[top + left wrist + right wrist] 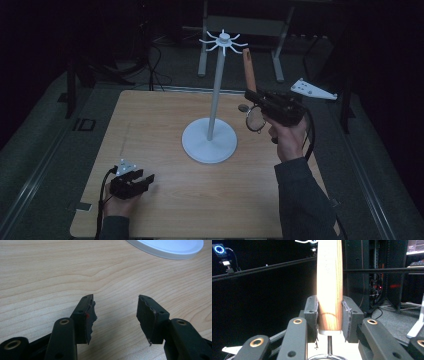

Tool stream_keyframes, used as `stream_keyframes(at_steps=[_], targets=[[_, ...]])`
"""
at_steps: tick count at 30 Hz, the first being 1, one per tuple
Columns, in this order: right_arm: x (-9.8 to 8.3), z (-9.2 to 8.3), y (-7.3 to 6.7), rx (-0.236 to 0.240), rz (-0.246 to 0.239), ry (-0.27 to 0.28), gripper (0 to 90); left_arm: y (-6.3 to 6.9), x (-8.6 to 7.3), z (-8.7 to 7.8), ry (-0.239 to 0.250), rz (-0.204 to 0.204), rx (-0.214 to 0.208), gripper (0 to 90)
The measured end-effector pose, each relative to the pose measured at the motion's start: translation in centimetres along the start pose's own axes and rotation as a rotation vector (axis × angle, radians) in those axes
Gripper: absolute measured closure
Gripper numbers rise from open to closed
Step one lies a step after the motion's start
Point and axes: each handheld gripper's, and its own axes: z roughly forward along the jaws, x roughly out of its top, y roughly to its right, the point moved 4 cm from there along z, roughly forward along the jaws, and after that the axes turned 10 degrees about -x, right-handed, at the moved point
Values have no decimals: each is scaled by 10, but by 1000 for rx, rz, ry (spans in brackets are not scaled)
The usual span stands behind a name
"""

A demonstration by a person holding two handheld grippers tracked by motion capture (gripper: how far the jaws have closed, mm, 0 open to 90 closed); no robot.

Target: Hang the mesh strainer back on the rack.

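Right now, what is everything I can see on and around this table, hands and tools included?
Table: one, light wood, under everything.
Stand: one, white, round base mid-table, tall pole topped by a ring of hooks.
Utensil: one, wooden handle upright, metal wire ring hanging below; held above the table, right of the stand's pole.
Metal frame: one, grey, on the floor behind the table.
Left gripper: one, black, jaws apart with nothing between them, low over the table's near left corner.
Right gripper: one, black, jaws clamped on the utensil's handle.
Hands: two, one on each gripper; a dark sleeve on the right forearm.
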Motion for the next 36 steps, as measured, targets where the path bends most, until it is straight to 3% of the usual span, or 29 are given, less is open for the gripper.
stream_keyframes(at_steps=[36], targets=[[0,29,-3,-4,19,-44,693,-1,0,-1,4,-3,0,482]])
